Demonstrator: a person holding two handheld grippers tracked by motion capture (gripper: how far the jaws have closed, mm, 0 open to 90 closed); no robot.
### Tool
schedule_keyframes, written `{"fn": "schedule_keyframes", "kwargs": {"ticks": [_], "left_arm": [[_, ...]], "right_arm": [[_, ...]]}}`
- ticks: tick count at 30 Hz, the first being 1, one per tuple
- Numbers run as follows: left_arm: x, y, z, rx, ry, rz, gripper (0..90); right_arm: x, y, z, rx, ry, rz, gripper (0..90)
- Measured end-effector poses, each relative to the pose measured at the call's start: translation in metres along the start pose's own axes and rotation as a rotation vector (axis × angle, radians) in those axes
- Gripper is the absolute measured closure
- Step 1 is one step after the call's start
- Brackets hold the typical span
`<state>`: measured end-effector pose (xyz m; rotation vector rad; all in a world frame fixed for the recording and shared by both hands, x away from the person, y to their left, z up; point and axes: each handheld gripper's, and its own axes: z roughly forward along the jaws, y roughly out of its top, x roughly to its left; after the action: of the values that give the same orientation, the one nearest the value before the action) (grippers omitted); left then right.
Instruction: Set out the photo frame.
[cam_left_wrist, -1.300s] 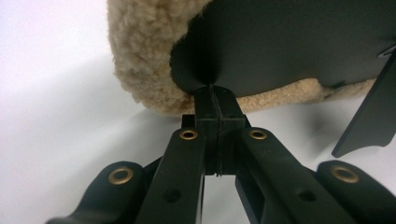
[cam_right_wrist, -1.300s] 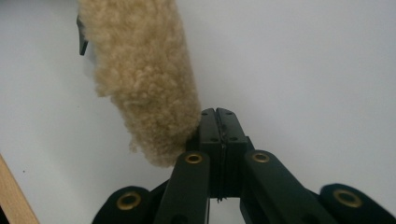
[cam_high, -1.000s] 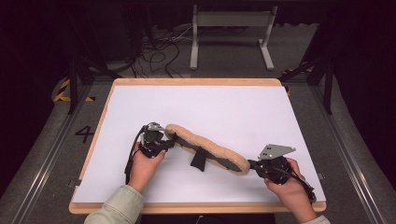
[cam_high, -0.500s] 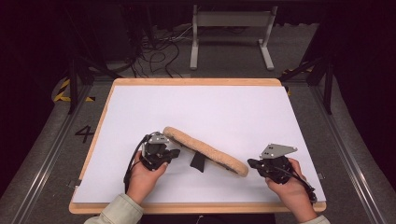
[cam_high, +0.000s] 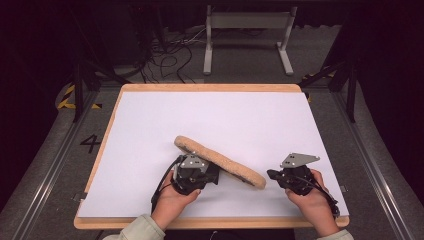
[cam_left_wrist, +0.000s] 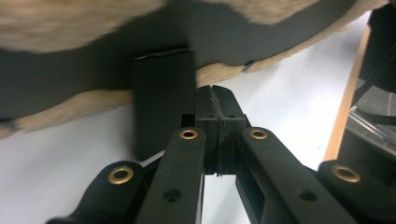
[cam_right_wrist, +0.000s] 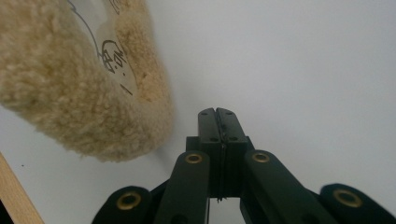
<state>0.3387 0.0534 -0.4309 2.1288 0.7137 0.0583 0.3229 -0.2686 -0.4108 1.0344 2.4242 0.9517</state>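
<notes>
Left hand-held gripper (cam_high: 216, 176) has slid rightward along the near edge of the fleece pad (cam_high: 220, 161), which has swung with it; its jaws are clenched on nothing, tips beside the pad's black strap (cam_left_wrist: 163, 100). Right hand-held gripper (cam_high: 272, 174) sits clenched, empty, just off the pad's right end. Pad is tilted, lying mid-front on the tabletop (cam_high: 250, 115). Risk: closed jaws only nudge, so the pad may flop flat or slide away.

We see a table (cam_high: 150, 112) with a white top and a pale wooden rim. On it lies a long tan fleecy pad (cam_high: 220, 161), near the front edge, slanting across.
</notes>
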Motion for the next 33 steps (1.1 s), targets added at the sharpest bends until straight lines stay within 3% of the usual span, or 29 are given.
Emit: {"fn": "schedule_keyframes", "kwargs": {"ticks": [8,13,18,24,33], "left_arm": [[-0.009,0.002,0.027,0.036,0.005,0.035,90.0],[-0.01,0.001,0.04,0.064,0.047,0.023,90.0],[-0.013,-0.001,0.043,0.057,0.076,-0.001,90.0],[-0.014,-0.001,0.044,0.055,0.108,0.013,90.0],[-0.011,-0.001,0.042,0.058,0.102,-0.001,90.0]], "right_arm": [[0.0,-0.003,0.002,0.005,0.006,0.008,90.0],[0.0,-0.004,0.003,0.013,0.01,0.011,90.0],[0.0,-0.004,0.004,0.015,0.009,0.011,90.0],[0.002,-0.004,0.005,0.014,0.011,0.003,90.0],[0.002,-0.002,0.006,0.009,0.012,-0.001,90.0]]}}
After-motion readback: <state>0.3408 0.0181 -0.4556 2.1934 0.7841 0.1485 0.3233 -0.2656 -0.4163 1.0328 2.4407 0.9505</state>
